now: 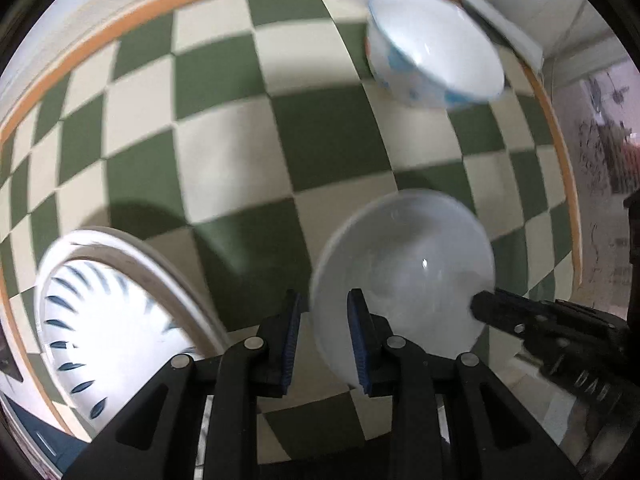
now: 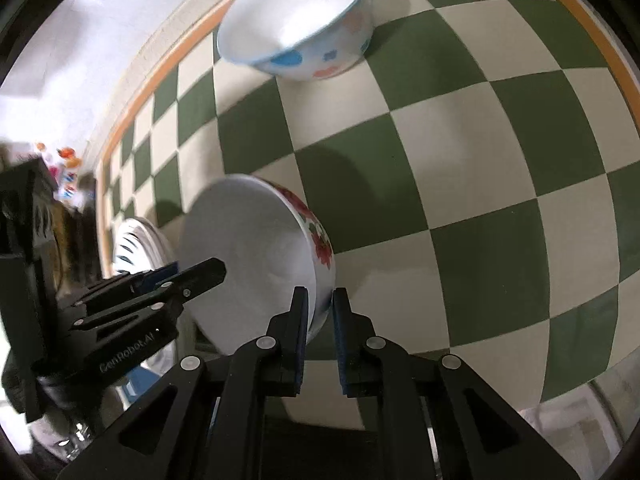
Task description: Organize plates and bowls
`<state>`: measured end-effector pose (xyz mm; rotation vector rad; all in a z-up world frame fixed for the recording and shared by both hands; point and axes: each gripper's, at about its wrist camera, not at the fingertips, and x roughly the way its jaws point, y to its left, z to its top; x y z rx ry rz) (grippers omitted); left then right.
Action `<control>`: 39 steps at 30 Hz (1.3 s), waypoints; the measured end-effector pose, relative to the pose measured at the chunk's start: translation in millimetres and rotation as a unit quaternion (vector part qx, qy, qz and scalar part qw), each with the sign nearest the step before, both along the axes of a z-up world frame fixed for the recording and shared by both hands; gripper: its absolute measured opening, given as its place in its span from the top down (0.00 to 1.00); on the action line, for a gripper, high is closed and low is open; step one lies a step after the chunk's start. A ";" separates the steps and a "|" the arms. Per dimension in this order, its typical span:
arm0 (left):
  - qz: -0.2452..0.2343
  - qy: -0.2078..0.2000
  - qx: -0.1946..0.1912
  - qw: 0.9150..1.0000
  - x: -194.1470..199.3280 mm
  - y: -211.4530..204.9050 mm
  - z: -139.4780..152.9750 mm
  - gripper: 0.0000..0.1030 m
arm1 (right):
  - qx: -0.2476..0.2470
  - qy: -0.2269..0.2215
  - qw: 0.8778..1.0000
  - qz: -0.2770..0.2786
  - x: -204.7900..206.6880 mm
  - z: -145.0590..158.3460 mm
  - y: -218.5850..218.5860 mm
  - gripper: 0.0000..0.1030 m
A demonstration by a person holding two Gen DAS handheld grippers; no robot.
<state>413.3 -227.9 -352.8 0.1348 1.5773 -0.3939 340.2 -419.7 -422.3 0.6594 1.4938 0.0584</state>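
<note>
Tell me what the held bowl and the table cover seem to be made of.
Bowl: probably glazed ceramic, glossy white inside with a sharp light glint, red flowers printed outside. Table cover: likely vinyl or oilcloth, a smooth, flat green-and-cream check; uncertain.

The right gripper (image 2: pixel 320 300) pinches the rim of a tilted red-flowered bowl (image 2: pixel 248 256) over the checked cloth (image 2: pixel 460 152). The left gripper (image 2: pixel 192 274) reaches into the bowl's far side. A blue-spotted bowl (image 2: pixel 296 20) lies beyond, well apart.

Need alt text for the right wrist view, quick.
The right gripper pinches the rim of a white, red-flowered bowl above a green-checked tablecloth, the left gripper at its opposite rim. A blue-patterned bowl sits beyond.
</note>
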 end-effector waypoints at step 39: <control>-0.041 0.000 -0.026 0.999 146.9 -104.5 -21.5 0.85 | -0.005 -0.032 0.997 -0.066 138.0 -10.5 -89.0 0.87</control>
